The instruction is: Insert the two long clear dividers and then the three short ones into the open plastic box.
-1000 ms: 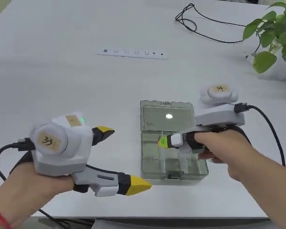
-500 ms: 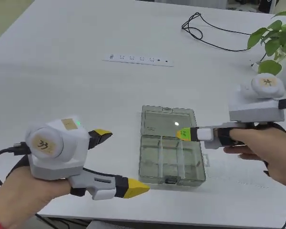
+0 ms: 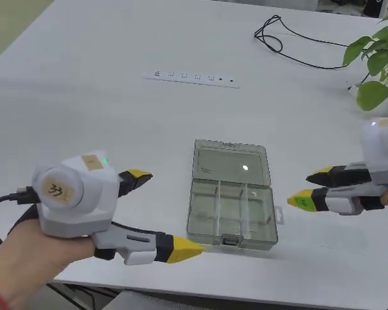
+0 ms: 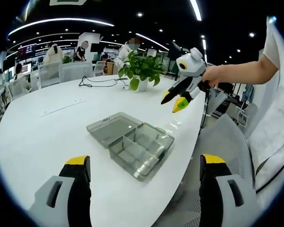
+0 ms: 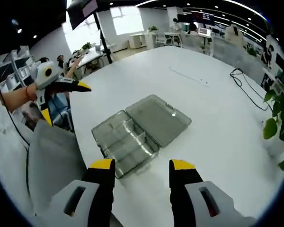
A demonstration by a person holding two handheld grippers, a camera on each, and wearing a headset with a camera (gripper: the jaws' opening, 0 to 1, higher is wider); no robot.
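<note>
Clear plastic box: sits on the white table near its front edge, roughly between the two grippers and touching neither. The hinged lid is fully open and lies flat on the table behind the base. The latch tab is on the front wall, facing the person.

Inside the base, two clear divider strips stand upright, running front to back, so it splits into three lanes. Can't tell from any view whether short cross pieces are seated; the clear plastic is too hard to read.

Left gripper: held in the person's hand, front-left of the box and above the table edge. Yellow-tipped jaws are spread wide with nothing between them. Its own view looks straight at the box between the two jaws.

Right gripper: to the right of the box, off the table surface, tips pointing left toward it. Jaws are parted and empty. Its own view shows the box ahead, well apart from the jaw tips.

Further out, a white power strip lies mid-table beyond the box. A black cable is looped at the far side and a green potted plant stands at the far right.
</note>
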